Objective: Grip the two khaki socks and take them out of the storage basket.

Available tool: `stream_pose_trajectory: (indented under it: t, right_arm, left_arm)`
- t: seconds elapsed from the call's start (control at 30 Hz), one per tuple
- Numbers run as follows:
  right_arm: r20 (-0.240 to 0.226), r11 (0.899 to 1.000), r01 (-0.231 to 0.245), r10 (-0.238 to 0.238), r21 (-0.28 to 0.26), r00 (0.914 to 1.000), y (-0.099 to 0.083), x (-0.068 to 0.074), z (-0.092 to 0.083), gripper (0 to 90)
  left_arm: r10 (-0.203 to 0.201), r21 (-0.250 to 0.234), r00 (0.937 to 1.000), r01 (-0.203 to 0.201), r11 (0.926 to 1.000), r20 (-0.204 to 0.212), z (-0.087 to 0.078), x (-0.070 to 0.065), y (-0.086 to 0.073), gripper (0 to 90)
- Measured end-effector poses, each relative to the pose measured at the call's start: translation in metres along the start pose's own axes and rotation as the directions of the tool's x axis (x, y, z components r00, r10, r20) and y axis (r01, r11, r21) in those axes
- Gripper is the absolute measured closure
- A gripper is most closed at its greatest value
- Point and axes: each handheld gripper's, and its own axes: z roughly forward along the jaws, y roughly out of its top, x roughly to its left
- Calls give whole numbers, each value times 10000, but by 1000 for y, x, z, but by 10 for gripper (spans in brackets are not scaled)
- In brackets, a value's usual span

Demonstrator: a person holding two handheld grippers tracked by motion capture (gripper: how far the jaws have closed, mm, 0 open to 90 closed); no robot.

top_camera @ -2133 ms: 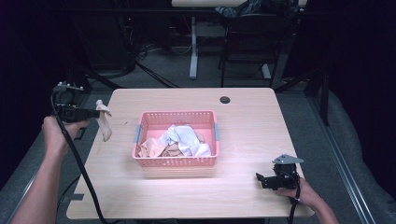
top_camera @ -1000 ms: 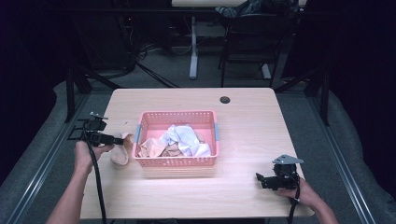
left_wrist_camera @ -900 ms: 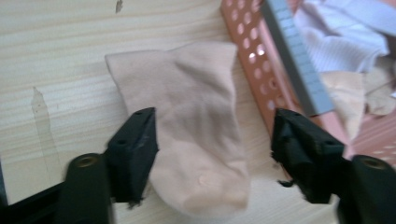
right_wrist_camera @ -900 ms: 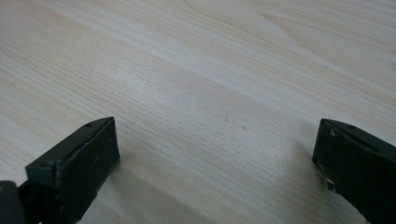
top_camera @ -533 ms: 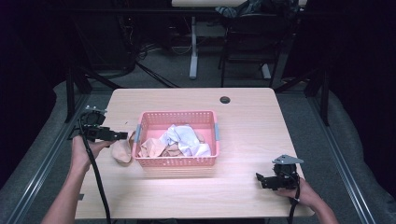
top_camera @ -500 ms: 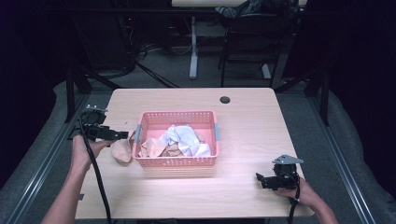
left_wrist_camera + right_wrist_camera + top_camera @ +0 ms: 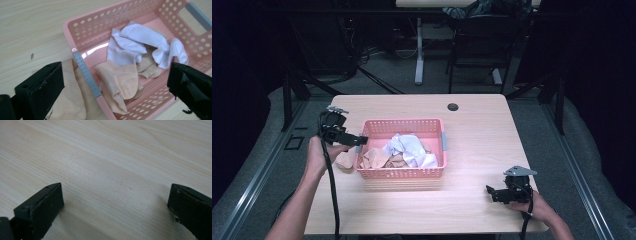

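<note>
Peach sock (image 7: 345, 159): lies flat on the table (image 7: 472, 125), just outside the left end wall of the pink basket (image 7: 402, 173), touching it; in your left gripper view it sits beside the grey handle strip (image 7: 86, 74).
Left gripper (image 7: 358, 141): you hold it above the basket's left rim; its jaws have just been opening and now stand wide apart with nothing between them.
Right gripper (image 7: 490, 192): you hold it low over bare table near the front right corner, well apart from the basket; jaws spread wide, empty.
Basket contents: white socks (image 7: 140, 42) bunched toward the middle, peach socks (image 7: 120, 82) beneath and beside them.
Table hole (image 7: 453, 106): dark round grommet near the far edge.
</note>
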Motion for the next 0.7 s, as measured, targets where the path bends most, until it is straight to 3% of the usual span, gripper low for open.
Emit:
stream_pose_trajectory:
  t: [0.37, 0.53, 0.7]
  right_arm:
    - [4, 10000, 1, -1, 6, 10000, 0, 0, 0, 0]
    - [2, 10000, -9, 9, -11, 10000, 0, 0, 0, 0]
    - [29, 10000, -13, 13, -10, 10000, 0, 0, 0, 0]
  left_arm:
    - [886, 777, 9951, -918, 9927, 439, 40, -32, 12, 30]
    - [1104, 1178, 9922, -1167, 9862, 588, 57, -41, 11, 80]
    - [1109, 1305, 9918, -1184, 9844, 633, 68, -43, 9, 152]
